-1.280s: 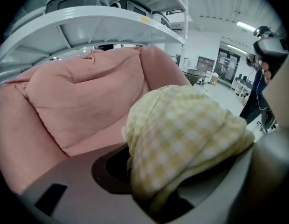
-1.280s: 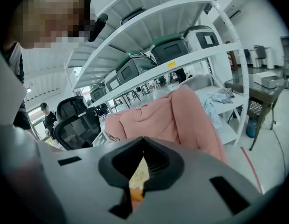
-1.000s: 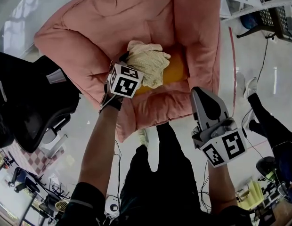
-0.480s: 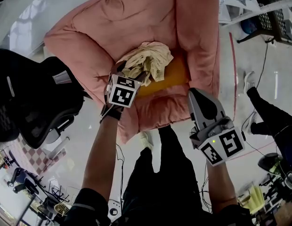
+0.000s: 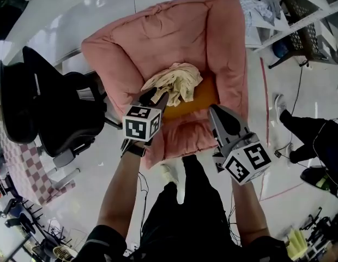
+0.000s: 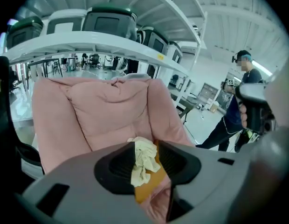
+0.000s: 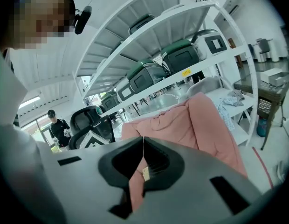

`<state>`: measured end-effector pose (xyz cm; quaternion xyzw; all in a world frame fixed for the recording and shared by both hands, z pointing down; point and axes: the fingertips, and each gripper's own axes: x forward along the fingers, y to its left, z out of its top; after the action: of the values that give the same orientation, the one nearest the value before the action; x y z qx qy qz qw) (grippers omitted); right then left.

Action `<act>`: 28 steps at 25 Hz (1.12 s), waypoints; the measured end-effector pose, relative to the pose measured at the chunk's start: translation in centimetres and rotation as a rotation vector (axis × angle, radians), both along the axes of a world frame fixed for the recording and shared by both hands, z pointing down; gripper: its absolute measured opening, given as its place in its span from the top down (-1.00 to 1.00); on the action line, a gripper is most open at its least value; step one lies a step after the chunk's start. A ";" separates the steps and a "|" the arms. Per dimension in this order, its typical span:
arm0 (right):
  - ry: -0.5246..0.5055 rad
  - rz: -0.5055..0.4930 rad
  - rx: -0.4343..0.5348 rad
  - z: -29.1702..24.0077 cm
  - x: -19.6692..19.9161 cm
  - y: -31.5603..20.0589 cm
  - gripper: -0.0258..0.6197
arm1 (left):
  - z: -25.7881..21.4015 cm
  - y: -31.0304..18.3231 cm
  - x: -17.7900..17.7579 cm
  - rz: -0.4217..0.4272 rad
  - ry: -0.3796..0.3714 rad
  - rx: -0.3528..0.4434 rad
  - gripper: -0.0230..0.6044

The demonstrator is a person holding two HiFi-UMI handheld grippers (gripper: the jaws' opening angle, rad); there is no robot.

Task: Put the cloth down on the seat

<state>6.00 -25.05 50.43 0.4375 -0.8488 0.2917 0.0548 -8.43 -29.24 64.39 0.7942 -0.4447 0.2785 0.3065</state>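
Note:
A crumpled cream cloth (image 5: 174,81) lies on the orange seat cushion (image 5: 200,94) of a pink padded armchair (image 5: 158,37). My left gripper (image 5: 154,96) hovers at the cloth's near left edge, just off it. In the left gripper view the cloth (image 6: 143,160) shows through the gap of the left gripper (image 6: 147,143), lying farther off on the orange seat (image 6: 147,190). The jaws are closing and the pads do not press on anything. My right gripper (image 5: 215,112) is over the armchair's front right, jaws together and empty; the right gripper (image 7: 143,141) points at the pink armrest.
A black office chair (image 5: 54,108) stands close to the armchair's left. White shelving (image 5: 300,4) with clothes and bins runs behind and to the right. Another person's legs (image 5: 305,141) are on the floor at right; that person (image 6: 235,111) holds a gripper.
The left gripper let go of the cloth and drew back toward the seat's front edge. The cloth has settled on the seat. The right gripper kept its place.

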 end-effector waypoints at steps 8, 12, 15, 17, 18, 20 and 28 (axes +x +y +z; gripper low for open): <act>0.060 -0.018 0.049 -4.5 -2.3 4.8 0.91 | -10.7 4.4 -0.9 -0.089 0.154 0.128 0.82; 0.096 -0.006 0.080 -6.7 -3.4 7.0 0.91 | -15.3 7.6 -1.6 -0.086 0.184 0.177 0.88; 0.131 -0.005 0.126 -8.6 -4.3 8.2 0.91 | -18.3 10.1 -2.3 -0.082 0.180 0.210 0.91; 0.138 -0.002 0.165 -10.0 -4.8 8.9 0.91 | -20.1 11.7 -2.6 -0.065 0.174 0.235 0.91; 0.138 0.000 0.184 -10.7 -5.1 9.2 0.91 | -21.0 12.5 -2.8 -0.058 0.172 0.249 0.91; 0.138 0.002 0.211 -12.1 -5.7 10.1 0.91 | -22.9 13.9 -3.4 -0.054 0.173 0.277 0.91; 0.147 -0.003 0.303 -17.8 -8.1 13.9 0.91 | -29.7 18.7 -6.6 -0.118 0.208 0.390 0.91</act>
<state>-2.12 -11.18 32.67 0.4596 -0.8775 0.1274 0.0506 -15.02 -10.57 34.71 0.8355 -0.5018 0.0854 0.2069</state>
